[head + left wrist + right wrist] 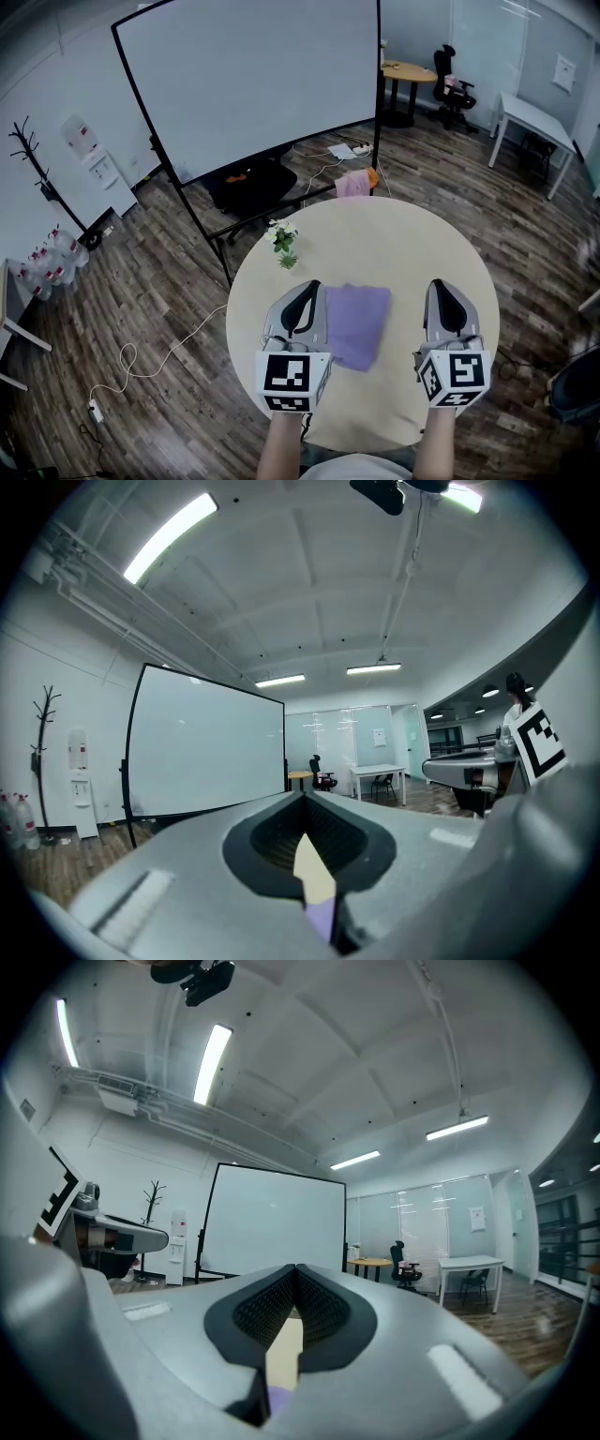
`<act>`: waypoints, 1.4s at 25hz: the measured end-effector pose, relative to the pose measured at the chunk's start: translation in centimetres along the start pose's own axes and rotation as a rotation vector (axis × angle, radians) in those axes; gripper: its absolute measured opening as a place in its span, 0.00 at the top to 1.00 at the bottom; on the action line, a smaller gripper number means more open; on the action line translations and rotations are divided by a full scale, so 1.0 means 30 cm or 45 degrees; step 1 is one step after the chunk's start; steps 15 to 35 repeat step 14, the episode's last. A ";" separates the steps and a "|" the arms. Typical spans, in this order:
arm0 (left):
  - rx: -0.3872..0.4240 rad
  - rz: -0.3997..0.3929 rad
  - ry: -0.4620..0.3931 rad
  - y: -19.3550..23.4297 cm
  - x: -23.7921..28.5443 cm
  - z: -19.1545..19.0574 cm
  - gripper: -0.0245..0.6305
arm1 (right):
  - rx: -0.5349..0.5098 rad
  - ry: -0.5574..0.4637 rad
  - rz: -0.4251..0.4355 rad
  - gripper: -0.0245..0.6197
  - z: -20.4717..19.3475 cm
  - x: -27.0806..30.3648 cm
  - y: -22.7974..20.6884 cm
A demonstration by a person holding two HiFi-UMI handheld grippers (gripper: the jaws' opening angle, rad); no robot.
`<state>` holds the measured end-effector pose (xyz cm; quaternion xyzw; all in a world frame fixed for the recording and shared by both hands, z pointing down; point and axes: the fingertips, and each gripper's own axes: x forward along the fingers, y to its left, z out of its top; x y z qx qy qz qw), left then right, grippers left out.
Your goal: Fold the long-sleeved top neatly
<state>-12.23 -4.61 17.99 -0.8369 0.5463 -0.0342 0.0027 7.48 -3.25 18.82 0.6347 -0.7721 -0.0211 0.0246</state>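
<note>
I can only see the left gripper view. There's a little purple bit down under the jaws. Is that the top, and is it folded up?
Observer: Yes. The head view shows the purple top folded into a small rectangle, lying flat on the round table.
Operator: Is the other gripper touching it?
Observer: No. The right gripper is off to the top's right with bare table between them, and its jaws are shut.
Operator: Is anything else on the table?
Observer: A small plant with white flowers stands near the table's far left edge.
</note>
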 end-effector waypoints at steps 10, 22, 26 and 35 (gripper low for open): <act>0.005 -0.001 0.004 0.021 0.014 0.000 0.96 | 0.021 0.017 -0.009 0.92 -0.013 0.018 -0.007; 0.012 -0.004 0.007 0.015 0.019 -0.003 0.96 | 0.023 0.018 -0.011 0.92 -0.015 0.013 -0.018; 0.012 -0.004 0.007 0.015 0.019 -0.003 0.96 | 0.023 0.018 -0.011 0.92 -0.015 0.013 -0.018; 0.012 -0.004 0.007 0.015 0.019 -0.003 0.96 | 0.023 0.018 -0.011 0.92 -0.015 0.013 -0.018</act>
